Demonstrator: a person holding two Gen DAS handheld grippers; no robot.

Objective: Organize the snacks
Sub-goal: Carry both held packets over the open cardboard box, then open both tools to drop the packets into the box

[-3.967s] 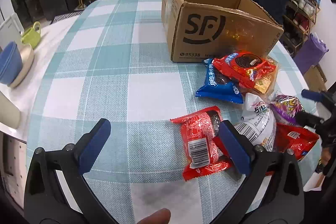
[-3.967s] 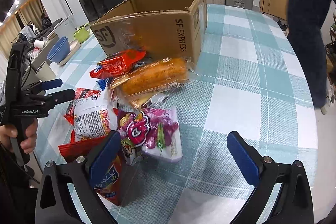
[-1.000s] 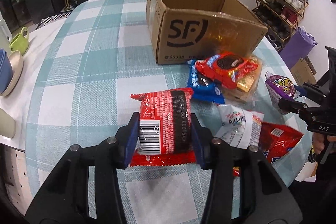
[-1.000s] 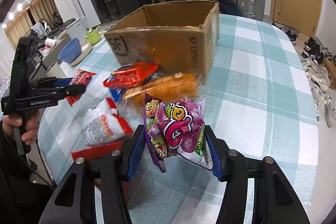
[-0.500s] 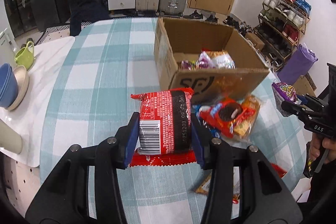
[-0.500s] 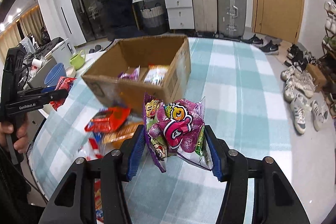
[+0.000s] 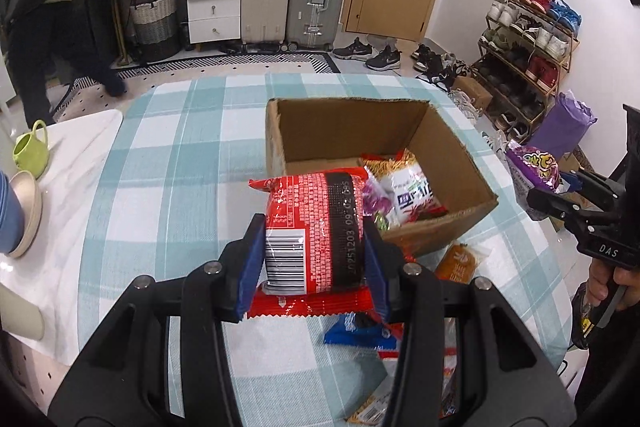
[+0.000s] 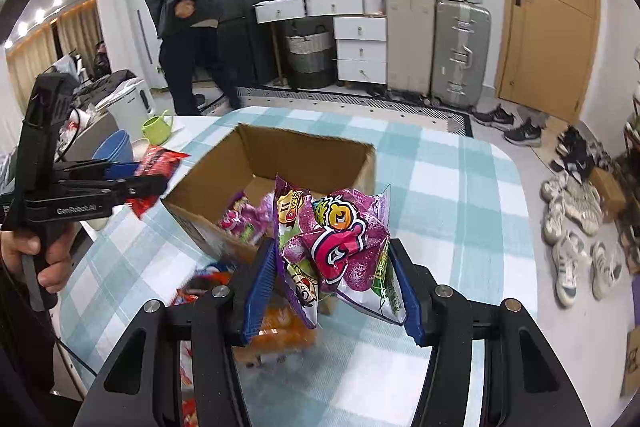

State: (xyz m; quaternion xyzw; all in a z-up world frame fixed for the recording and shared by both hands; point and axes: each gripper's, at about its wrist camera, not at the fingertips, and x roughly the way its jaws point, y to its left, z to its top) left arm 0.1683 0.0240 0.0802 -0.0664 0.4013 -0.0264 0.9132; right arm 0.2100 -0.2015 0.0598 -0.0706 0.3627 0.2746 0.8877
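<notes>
Left gripper (image 7: pixel 314 259) clamped on a red snack packet (image 7: pixel 316 231), barcode face toward the camera, held above the checked tablecloth (image 7: pixel 160 163). Beyond it, an open cardboard box (image 7: pixel 452 147) containing a white packet (image 7: pixel 408 189) and a purple one (image 7: pixel 374 197). Below the gripper, on the cloth, a blue packet (image 7: pixel 352 331) and an orange packet (image 7: pixel 456 261) just beside the box. At right, the right gripper (image 7: pixel 560 193) holds a purple bag (image 7: pixel 534 169). At left, a green cup (image 7: pixel 32 151) and stacked bowls (image 7: pixel 18 211).
</notes>
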